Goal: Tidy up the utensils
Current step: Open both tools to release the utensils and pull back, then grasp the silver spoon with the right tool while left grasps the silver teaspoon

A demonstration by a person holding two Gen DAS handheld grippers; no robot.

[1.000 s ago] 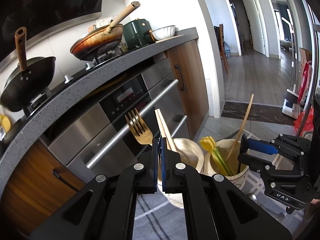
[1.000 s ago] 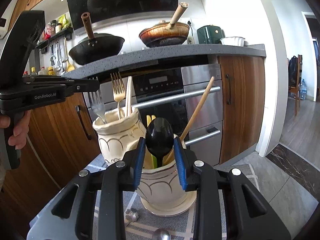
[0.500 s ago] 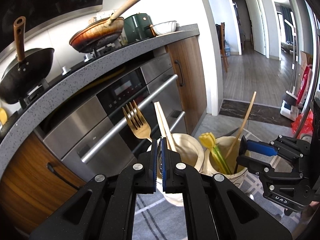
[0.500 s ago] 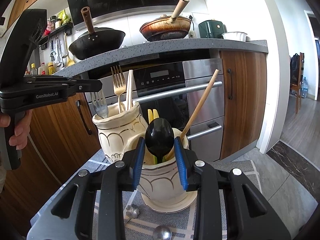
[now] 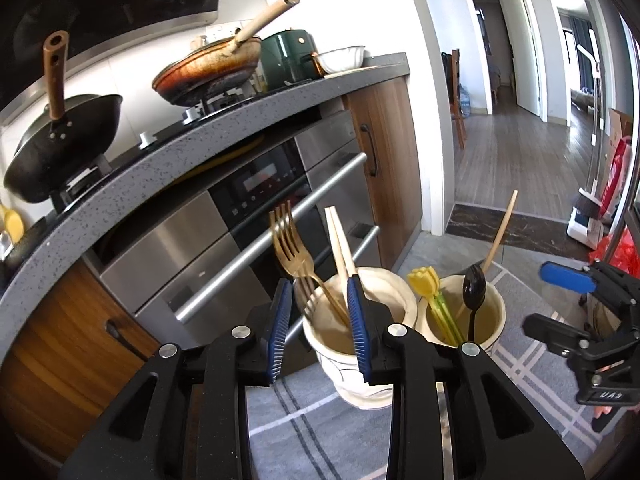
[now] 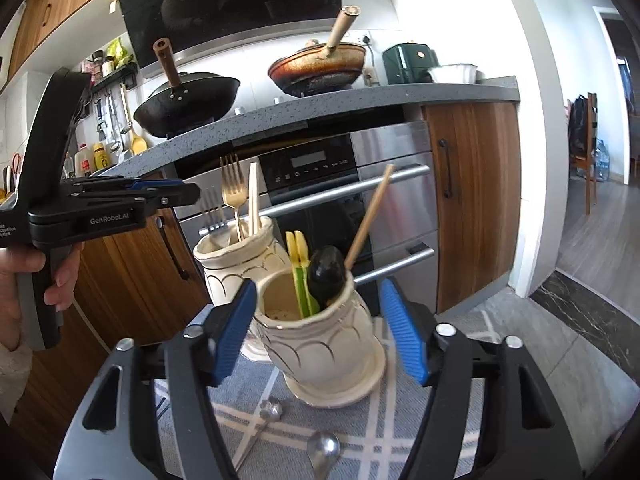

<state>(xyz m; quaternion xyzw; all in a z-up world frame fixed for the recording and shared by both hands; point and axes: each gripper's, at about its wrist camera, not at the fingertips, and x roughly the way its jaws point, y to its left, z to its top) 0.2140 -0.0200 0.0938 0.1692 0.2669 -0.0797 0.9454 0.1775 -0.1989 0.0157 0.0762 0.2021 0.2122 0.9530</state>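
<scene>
We are working at two cream jars on the grey mat (image 6: 400, 432), taking the right jar (image 6: 320, 332) as our mark. The left jar (image 5: 360, 344), just beside it, is holding forks and chopsticks. Our right gripper (image 6: 320, 332) is hovering released, jaws straddling the right jar; our left gripper (image 5: 316, 326) is gaping empty above the left jar. Nearest the right gripper, a spoon (image 6: 324, 450) is lying below the right jar, handle running toward us.

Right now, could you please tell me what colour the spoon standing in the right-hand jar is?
Black spoon; the left wrist view shows it best.
</scene>
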